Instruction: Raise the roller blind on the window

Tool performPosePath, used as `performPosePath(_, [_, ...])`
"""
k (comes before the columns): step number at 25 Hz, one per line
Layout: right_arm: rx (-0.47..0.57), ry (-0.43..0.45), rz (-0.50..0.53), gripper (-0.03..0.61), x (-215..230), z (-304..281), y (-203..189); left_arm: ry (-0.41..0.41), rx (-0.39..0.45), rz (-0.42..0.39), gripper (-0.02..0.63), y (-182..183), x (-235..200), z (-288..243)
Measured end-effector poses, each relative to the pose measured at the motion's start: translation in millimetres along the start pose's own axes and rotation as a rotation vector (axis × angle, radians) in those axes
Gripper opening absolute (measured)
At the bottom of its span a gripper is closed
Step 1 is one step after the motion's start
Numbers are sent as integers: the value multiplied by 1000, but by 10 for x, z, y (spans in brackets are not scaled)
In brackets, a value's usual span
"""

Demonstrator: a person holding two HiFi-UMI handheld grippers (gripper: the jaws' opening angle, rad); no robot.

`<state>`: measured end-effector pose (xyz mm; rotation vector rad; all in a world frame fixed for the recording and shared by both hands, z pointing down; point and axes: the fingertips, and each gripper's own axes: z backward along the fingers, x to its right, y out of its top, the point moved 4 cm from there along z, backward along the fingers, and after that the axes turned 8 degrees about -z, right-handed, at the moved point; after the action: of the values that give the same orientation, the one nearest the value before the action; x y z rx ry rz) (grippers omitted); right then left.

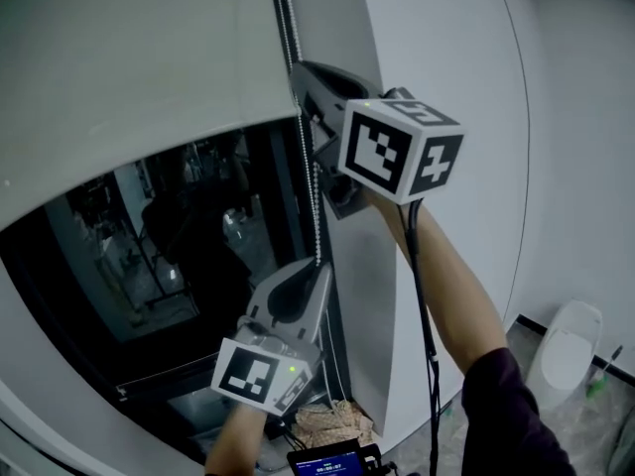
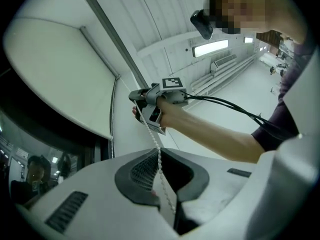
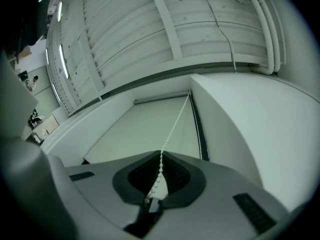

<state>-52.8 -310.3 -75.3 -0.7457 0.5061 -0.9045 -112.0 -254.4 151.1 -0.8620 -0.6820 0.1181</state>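
The roller blind (image 1: 129, 58) is hanging over the upper part of the window (image 1: 149, 246). Its bottom edge is sitting partway down, leaving dark glass showing below the blind. The bead chain (image 1: 316, 206) is running down just beside the blind's right edge.

The right gripper (image 1: 303, 79) is clamping that chain level with the blind's lower part, its jaws pressing together on the beads. In the right gripper view the chain is passing between the dark pads (image 3: 180, 176) and rising toward the blind's top right corner.

The left gripper (image 1: 319, 268) is gripping the same chain below the blind's bottom edge, directly under the right gripper. Its jaws are also squeezing together on the beads. In the left gripper view the chain is leaving the jaws and running straight up to the right gripper.

The marker cube (image 1: 402, 147) on the right gripper is sticking out to the right of the blind. A bare forearm (image 1: 437, 276) is reaching up to that gripper, with a black cable (image 1: 425, 305) trailing along it. A plain white wall (image 1: 446, 48) is standing to the right of the blind. Well below the blind, a white rounded object (image 1: 566, 350) is sitting at floor level off to the right. A small lit screen (image 1: 327, 461) is showing beneath the left gripper.
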Motion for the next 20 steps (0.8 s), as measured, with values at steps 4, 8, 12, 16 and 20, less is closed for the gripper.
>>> performPosePath(4, [-2, -31, 110, 17, -69, 85, -83, 15, 37, 38, 18, 112, -275, 111])
performPosePath(8, [-39, -34, 182, 17, -100, 457, -318, 24, 84, 103, 20, 427, -547, -59])
performPosePath(12, [-99, -28, 231, 17, -22, 845, -728, -7, 70, 148, 35, 744, -802, -624])
performPosePath(16, [-179, -4, 263, 17, -305, 1277, -1328, -75, 60, 218, 118, 885, -868, -948])
performPosePath(20, [-211, 3, 207, 17, -510, 1595, -1660, -46, 47, 204, 120, 991, -974, -1187])
